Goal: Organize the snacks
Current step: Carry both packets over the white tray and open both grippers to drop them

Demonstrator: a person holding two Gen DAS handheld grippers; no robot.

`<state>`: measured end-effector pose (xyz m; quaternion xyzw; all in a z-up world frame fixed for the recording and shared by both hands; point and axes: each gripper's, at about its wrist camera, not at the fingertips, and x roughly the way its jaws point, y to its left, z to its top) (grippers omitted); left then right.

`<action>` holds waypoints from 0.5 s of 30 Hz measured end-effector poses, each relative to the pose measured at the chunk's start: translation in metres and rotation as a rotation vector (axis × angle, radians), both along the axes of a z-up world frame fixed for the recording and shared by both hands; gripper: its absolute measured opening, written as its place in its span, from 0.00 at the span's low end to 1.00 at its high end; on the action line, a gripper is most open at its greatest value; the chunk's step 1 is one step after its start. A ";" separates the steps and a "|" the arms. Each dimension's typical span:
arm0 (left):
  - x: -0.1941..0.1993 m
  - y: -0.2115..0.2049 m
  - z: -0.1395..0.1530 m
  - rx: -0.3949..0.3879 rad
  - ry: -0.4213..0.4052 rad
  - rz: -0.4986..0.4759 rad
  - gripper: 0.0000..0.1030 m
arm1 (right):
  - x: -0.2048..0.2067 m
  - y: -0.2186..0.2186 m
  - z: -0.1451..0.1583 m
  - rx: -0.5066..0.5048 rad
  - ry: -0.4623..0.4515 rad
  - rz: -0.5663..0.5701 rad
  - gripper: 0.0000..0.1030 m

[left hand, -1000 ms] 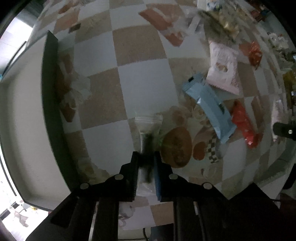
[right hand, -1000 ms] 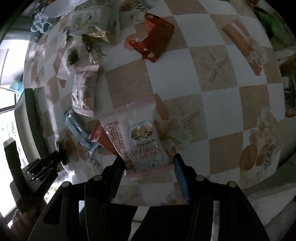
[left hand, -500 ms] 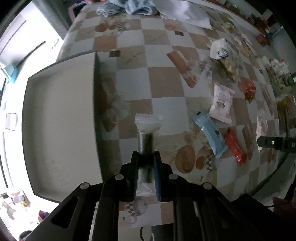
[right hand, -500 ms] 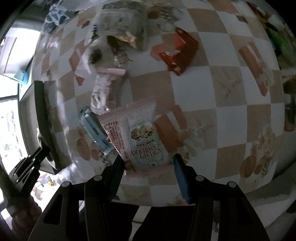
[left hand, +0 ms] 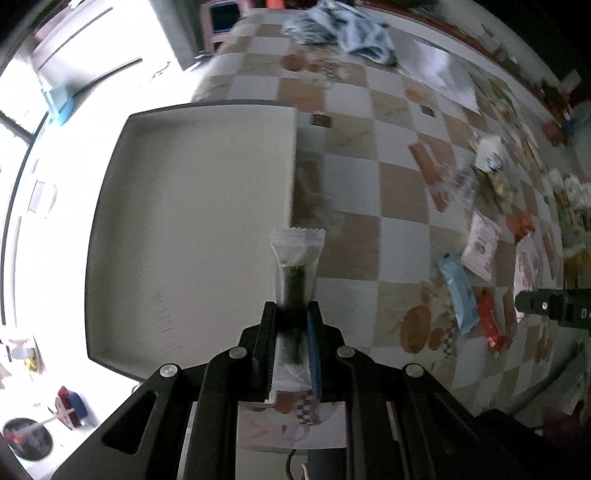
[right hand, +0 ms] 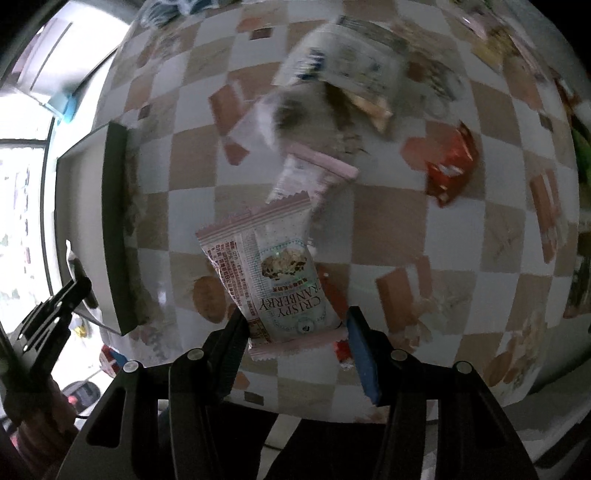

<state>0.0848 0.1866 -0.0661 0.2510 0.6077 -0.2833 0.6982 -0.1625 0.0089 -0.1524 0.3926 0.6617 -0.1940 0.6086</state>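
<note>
My left gripper (left hand: 291,310) is shut on a slim clear packet with a dark green stick inside (left hand: 295,266). It hangs high over the right rim of a big grey tray (left hand: 192,236) with dark walls. My right gripper (right hand: 295,325) is shut on a pink-and-white cranberry crisp packet (right hand: 273,273), lifted above the checked tablecloth (right hand: 388,229). In the right wrist view the tray (right hand: 114,229) lies at the left, and the left gripper (right hand: 55,306) shows over its near corner. The right gripper's fingers (left hand: 543,304) poke in at the right edge of the left wrist view.
Loose snacks lie on the cloth: a pink packet (right hand: 314,177), a red packet (right hand: 450,166), a large white bag (right hand: 343,70), a blue bar (left hand: 458,291), a red bar (left hand: 487,321). A blue-white cloth (left hand: 347,33) sits at the far end. The floor (left hand: 29,406) shows beyond the table edge.
Both grippers have risen with their packets. The left one has travelled left, so the tray now fills its view. The right one has swung toward the tray, and the table looks farther away.
</note>
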 end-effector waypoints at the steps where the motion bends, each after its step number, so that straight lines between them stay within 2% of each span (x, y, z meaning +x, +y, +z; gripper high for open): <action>1: 0.003 0.004 0.001 -0.001 -0.005 0.007 0.16 | 0.005 0.002 0.001 -0.003 0.002 0.013 0.53; 15: 0.037 0.060 -0.009 0.016 -0.027 0.190 0.16 | 0.069 0.042 0.010 -0.028 -0.004 0.206 0.53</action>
